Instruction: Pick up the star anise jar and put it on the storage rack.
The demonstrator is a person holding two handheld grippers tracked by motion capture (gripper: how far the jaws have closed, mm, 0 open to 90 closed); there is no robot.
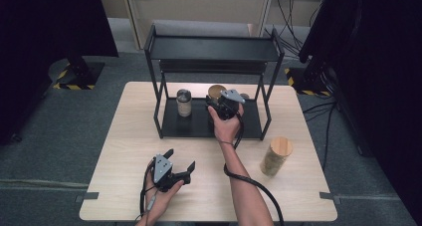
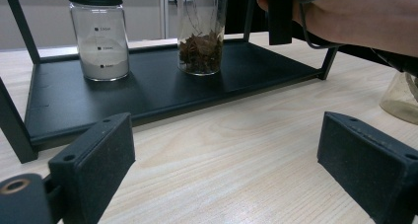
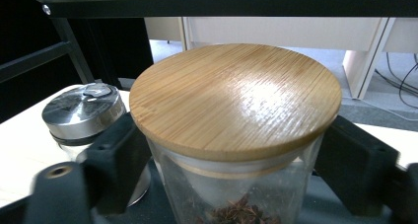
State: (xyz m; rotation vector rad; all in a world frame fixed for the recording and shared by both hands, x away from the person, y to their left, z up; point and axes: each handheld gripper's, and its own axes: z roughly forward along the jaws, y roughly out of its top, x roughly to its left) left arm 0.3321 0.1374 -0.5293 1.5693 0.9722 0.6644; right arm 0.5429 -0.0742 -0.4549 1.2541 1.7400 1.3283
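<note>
Jars on the rack's bottom shelf [image 1: 196, 127]: right gripper [image 3: 231, 160] loosely straddles the star-anise jar [image 3: 235, 105], seemingly just placed; left gripper [image 1: 178, 162] rests spread, unladen; one jar [image 1: 276, 156] awaits outside.

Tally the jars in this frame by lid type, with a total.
Bamboo-lidded jars: 2
Metal-lidded jar: 1
Total: 3
Uncounted: a small round thing, too hidden to identify.

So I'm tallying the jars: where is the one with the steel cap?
In the high view the steel-capped jar stands on the black rack's bottom shelf, left side, beside the bamboo-lidded jar that sits between the right hand-held gripper's jaws.
</note>
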